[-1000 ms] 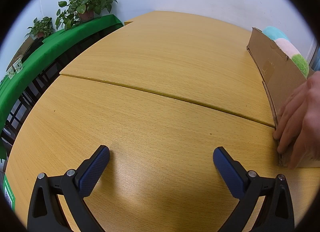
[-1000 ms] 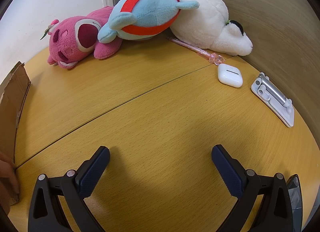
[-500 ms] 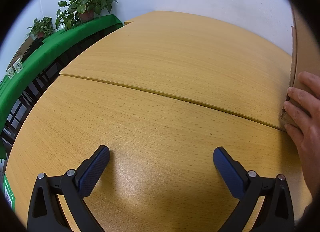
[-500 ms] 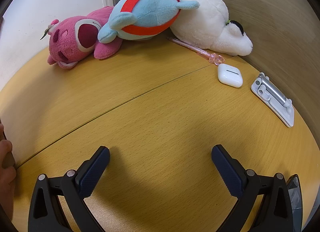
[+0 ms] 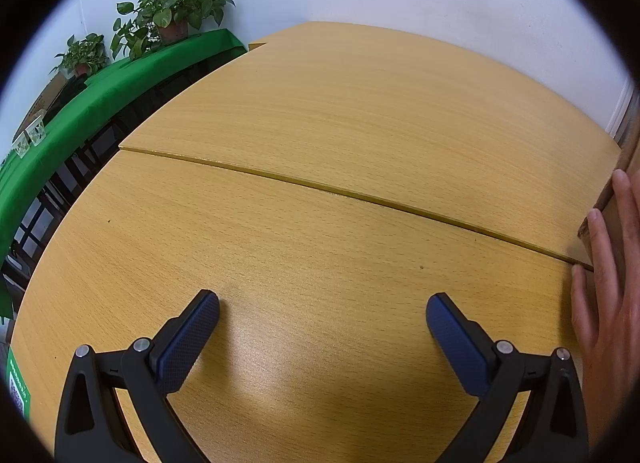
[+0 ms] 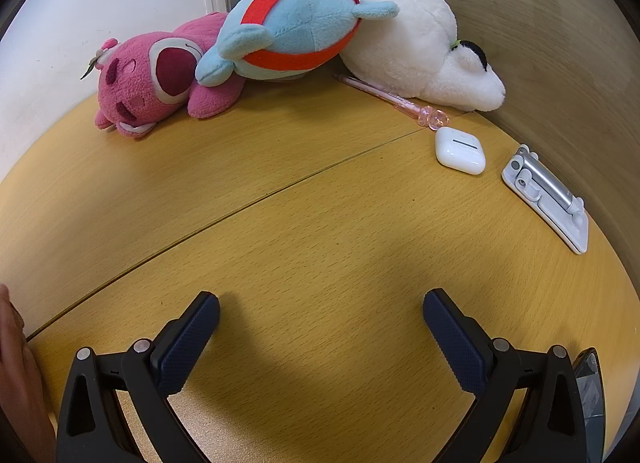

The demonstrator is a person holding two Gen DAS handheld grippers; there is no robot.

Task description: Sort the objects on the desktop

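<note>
In the right wrist view a pink plush bear point(image 6: 156, 83), a blue and red plush point(image 6: 292, 29) and a white plush point(image 6: 420, 47) lie at the table's far edge. A pink pen point(image 6: 392, 101), a white earbuds case point(image 6: 460, 151) and a silver folding stand point(image 6: 548, 199) lie at the right. My right gripper point(image 6: 320, 319) is open and empty, well short of them. My left gripper point(image 5: 322, 319) is open over bare wood. A hand point(image 5: 608, 287) holds a cardboard piece point(image 5: 624, 183) at the right edge of the left wrist view.
The wooden table point(image 5: 340, 143) has a curved seam across it. A green-covered shelf point(image 5: 100, 99) with potted plants point(image 5: 176, 11) stands beyond its left edge. A grey partition wall point(image 6: 560, 43) rises behind the objects at the right. A hand point(image 6: 16, 363) shows at the lower left of the right wrist view.
The hand has drawn the cardboard piece away to the right of the left wrist view and out of the right wrist view. Both grippers have stayed still.
</note>
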